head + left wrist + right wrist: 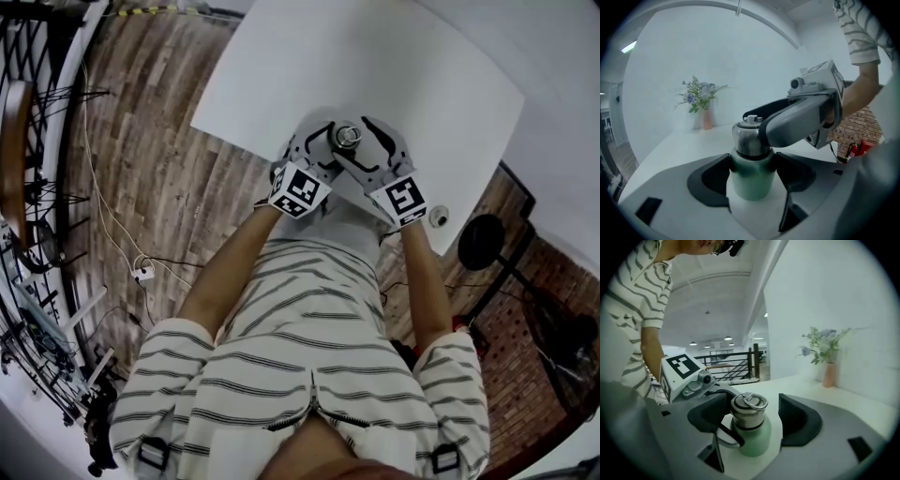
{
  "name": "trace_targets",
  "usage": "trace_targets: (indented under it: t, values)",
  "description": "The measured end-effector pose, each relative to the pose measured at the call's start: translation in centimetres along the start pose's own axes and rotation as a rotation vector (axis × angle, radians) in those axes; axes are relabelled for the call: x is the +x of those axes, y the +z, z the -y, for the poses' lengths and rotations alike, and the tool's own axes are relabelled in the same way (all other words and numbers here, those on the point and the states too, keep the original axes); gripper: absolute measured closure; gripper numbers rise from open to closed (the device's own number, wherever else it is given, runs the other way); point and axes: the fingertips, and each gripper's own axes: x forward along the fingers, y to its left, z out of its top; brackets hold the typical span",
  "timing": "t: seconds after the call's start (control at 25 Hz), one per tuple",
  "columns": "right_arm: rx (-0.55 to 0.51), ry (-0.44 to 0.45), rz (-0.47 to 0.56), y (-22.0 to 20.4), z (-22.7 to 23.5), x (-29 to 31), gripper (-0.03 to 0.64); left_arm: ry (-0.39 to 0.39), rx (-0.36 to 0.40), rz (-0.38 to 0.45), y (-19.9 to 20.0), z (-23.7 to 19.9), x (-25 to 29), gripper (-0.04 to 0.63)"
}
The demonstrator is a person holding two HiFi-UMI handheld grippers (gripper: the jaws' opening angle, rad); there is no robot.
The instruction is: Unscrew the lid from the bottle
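A green bottle [750, 180] with a steel lid [747, 136] stands on the white table [394, 66] near its front edge. My left gripper [751, 173] is shut on the green body, a pad pressing on each side just under the shoulder. My right gripper [750, 411] stands open around the lid [749, 409], which has a ring on top; a gap shows between the lid and the right-hand pad. In the head view both grippers, left [319, 150] and right [370, 150], meet at the lid [348, 136]. The grey finger [797, 122] of the right gripper crosses in front of the lid.
A small vase of flowers [701, 101] stands farther back on the table, also seen as the vase [825, 357] in the right gripper view. Wooden floor [150, 187] lies below the table's front edge, with a black round stand [481, 242] at the right and a railing [726, 364] behind.
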Motion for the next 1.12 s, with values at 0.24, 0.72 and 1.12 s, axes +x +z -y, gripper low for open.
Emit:
trace_targets:
  t: [0.24,0.72,1.12]
  values:
    - [0.126,-0.264,0.049,-0.11,0.2,-0.38,0.284,0.003,-0.001,0.0,-0.1,-0.05,-0.1,0.285]
    - [0.121,-0.459,0.027,-0.06,0.37,-0.06,0.343,0.008,-0.002,0.001,0.09,0.02,0.07,0.286]
    - [0.105,-0.441,0.033,-0.24,0.24,0.26,0.359,0.01,-0.007,-0.001,-0.24,-0.2,0.1,0.287]
